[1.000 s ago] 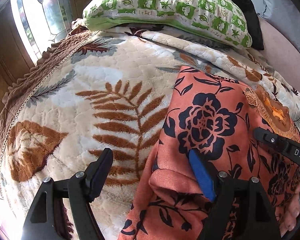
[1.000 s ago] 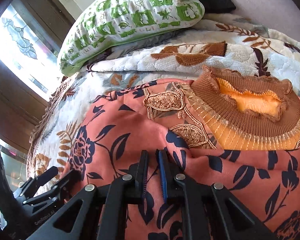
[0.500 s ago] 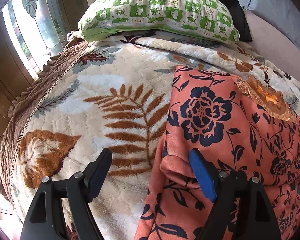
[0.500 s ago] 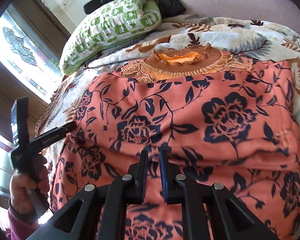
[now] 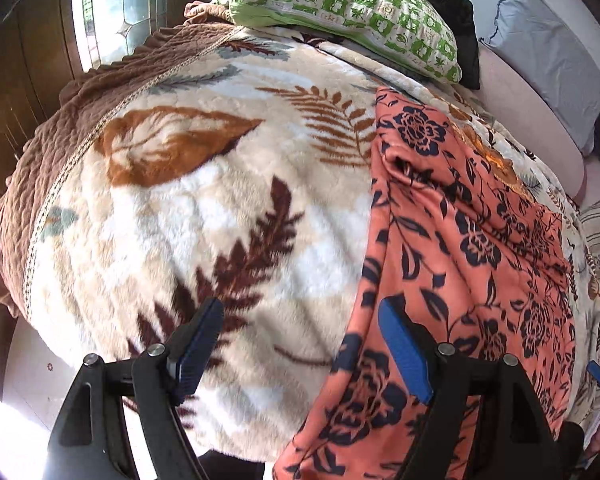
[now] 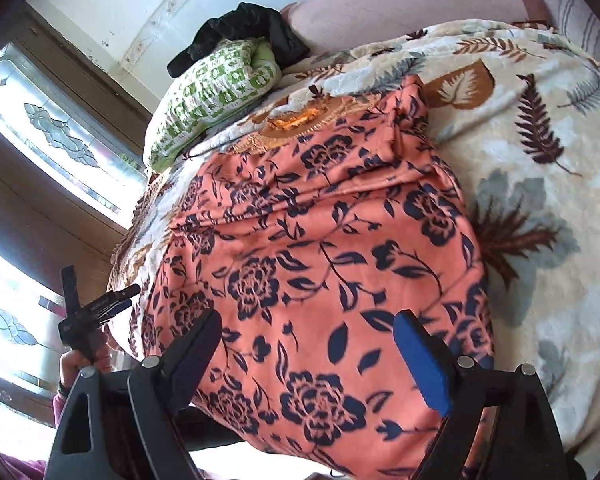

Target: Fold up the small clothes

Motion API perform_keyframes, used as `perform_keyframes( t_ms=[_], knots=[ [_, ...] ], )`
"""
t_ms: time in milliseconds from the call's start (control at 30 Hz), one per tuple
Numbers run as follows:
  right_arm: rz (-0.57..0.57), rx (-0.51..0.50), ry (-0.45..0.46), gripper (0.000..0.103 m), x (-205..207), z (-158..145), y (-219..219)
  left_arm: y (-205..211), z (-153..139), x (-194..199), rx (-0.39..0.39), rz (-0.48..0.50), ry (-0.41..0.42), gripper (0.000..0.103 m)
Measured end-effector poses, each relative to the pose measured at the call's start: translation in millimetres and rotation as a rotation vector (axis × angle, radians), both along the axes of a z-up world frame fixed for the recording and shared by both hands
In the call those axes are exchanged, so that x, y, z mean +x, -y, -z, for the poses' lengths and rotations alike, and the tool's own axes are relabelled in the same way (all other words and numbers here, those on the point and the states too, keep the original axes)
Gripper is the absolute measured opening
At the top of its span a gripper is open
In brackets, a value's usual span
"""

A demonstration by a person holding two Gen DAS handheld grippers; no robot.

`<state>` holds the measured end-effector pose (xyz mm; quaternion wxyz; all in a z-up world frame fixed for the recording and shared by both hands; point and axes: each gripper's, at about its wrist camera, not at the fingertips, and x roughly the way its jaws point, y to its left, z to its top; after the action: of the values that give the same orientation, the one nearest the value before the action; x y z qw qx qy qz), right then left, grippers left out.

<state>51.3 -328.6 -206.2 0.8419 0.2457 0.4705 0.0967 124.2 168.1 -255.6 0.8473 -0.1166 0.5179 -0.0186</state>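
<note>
Left wrist view shows one orange garment (image 5: 460, 248) with dark navy flowers, lying flat on the cream leaf-print blanket (image 5: 204, 208) that covers the bed; its ribbed orange collar (image 5: 496, 160) sits at the far end, toward one green-and-white checked pillow (image 5: 348, 4). One black cloth (image 5: 456, 8) lies bunched behind that pillow, and one pale blue cushion (image 5: 548, 52) leans at the far right. The left gripper (image 5: 300, 344) has its jaws spread wide with nothing pinched: one finger hangs over the bare blanket, the other over the garment's near left edge.

Two grippers are in play. The right gripper (image 6: 312, 356) stands over the garment's lower half, and its jaws have just been opening; they are now wide apart with only flat cloth below them and nothing gripped. A second ago those jaws were pressed together close to the collar; now the collar is far up the picture and much more of the garment is in sight. The left gripper has likewise shifted toward the near edge of the bed, its jaws as wide as before.

Only the right wrist view shows the person's hand (image 6: 80, 364) around the left gripper's handle, a purple sleeve (image 6: 20, 464), and the blanket to the garment's right. Only the left wrist view shows the brown quilted border (image 5: 56, 140) along the bed's left side.
</note>
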Motion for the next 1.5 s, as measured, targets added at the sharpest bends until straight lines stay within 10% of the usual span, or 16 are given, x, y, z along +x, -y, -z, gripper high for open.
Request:
perform_keyframes(
  t_ms=[333,533,733,1067,1133,1233,1400,1500],
  knots=[
    [0.049,-0.012,-0.145,0.09,-47.9,33.2,39.8,-8.3,32.4,-62.7,-0.084,0.012,-0.143,0.083],
    [0.05,-0.005,-0.185,0.09,-59.2,41.8,47.3,20.1,35.8,-64.9,-0.002,0.131,-0.117,0.08],
    [0.053,0.0,-0.225,0.089,-68.3,53.0,52.5,24.6,38.9,-63.5,0.02,0.167,-0.096,0.035],
    [0.068,-0.041,-0.288,0.088,-70.7,72.5,54.7,45.4,34.1,-60.4,-0.002,0.281,-0.059,0.033],
    [0.08,-0.028,-0.312,0.088,-72.7,80.8,57.9,45.3,36.3,-60.1,0.001,0.285,-0.059,0.012],
    [0.06,-0.026,-0.345,0.074,-76.2,92.4,49.1,43.9,38.7,-56.9,-0.025,0.279,-0.065,0.007],
    [-0.025,-0.161,-0.393,0.006,-82.3,86.8,29.7,33.9,31.0,-59.1,-0.079,0.295,-0.065,0.006],
    [-0.116,-0.176,-0.375,0.006,-84.2,63.2,15.8,33.8,15.5,-56.1,-0.133,0.314,-0.048,0.006]
  ],
)
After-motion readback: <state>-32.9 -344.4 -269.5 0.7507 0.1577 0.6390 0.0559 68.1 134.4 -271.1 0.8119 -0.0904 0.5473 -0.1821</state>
